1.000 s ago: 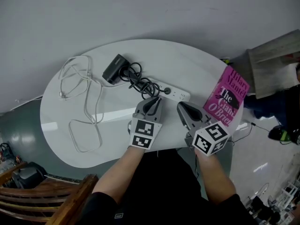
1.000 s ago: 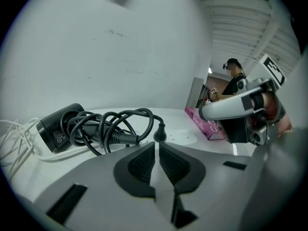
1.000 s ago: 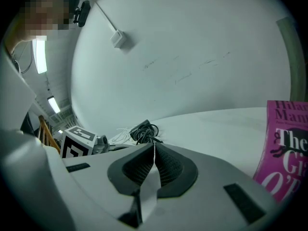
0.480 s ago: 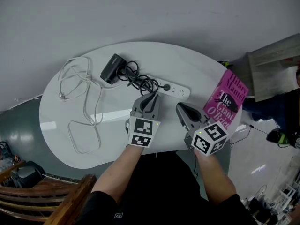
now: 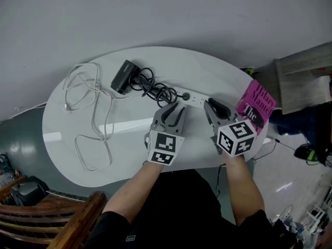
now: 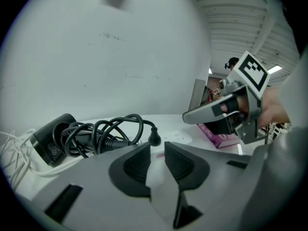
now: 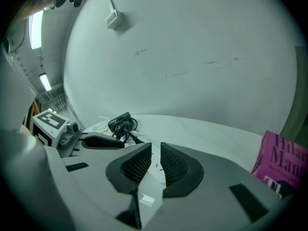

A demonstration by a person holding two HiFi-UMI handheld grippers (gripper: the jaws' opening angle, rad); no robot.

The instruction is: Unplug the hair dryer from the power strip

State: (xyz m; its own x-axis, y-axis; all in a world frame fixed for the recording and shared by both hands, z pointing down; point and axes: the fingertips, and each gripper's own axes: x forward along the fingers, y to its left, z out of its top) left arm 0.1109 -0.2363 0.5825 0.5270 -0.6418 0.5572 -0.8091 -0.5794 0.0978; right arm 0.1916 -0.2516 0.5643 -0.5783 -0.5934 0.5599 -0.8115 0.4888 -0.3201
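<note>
A black hair dryer (image 5: 126,75) (image 6: 50,141) lies at the back of the white table (image 5: 129,154), its black cord (image 5: 154,90) (image 6: 103,133) coiled beside it. The plug (image 5: 185,96) (image 6: 154,137) sits in the white power strip (image 5: 197,100) (image 6: 177,137). My left gripper (image 5: 175,112) (image 6: 157,159) is just in front of the plug; its jaws have just been opening, with nothing between them. My right gripper (image 5: 213,107) (image 7: 156,160) hovers at the strip's right end, its jaws shut and empty. In the right gripper view the dryer (image 7: 120,122) is far off.
A pink book (image 5: 258,109) (image 7: 284,165) lies at the table's right edge, close beside my right gripper. A loose white cable (image 5: 85,113) sprawls over the left half. A wooden chair (image 5: 62,224) stands at the lower left.
My right gripper has moved up and away from the book to the right end of the power strip. The left gripper's jaws have parted and it has shifted slightly right.
</note>
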